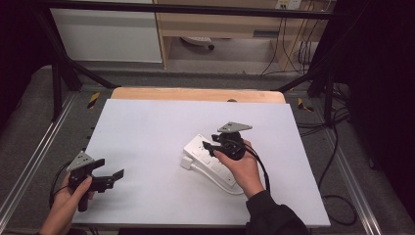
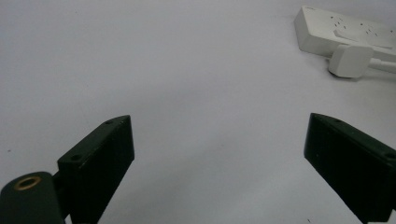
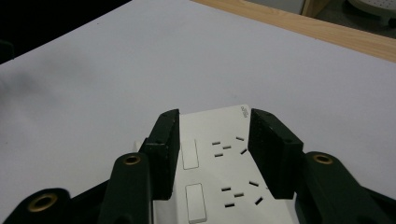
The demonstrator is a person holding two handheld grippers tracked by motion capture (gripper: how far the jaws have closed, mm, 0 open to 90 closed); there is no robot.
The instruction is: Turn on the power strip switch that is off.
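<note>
A white power strip (image 1: 199, 147) lies on the white table sheet (image 1: 147, 127), right of centre, with its white plug (image 1: 186, 162) and cord beside its near-left end. My right gripper (image 1: 209, 146) is down over the strip. In the right gripper view the black jaws (image 3: 214, 116) sit against both long sides of the strip (image 3: 219, 172), at its far end, pads on its edges. My left gripper (image 1: 110, 172) is held at the near-left of the sheet, open, with nothing between its fingers (image 2: 219, 126). Strip (image 2: 327, 28) and plug (image 2: 350, 60) show far off at that view's upper right.
A wooden table edge (image 1: 195, 94) runs behind the sheet. Black frame bars (image 1: 58, 73) stand at the back and sides. Dark cables (image 1: 337, 147) trail on the floor to the right. Bare white sheet lies between the two grippers.
</note>
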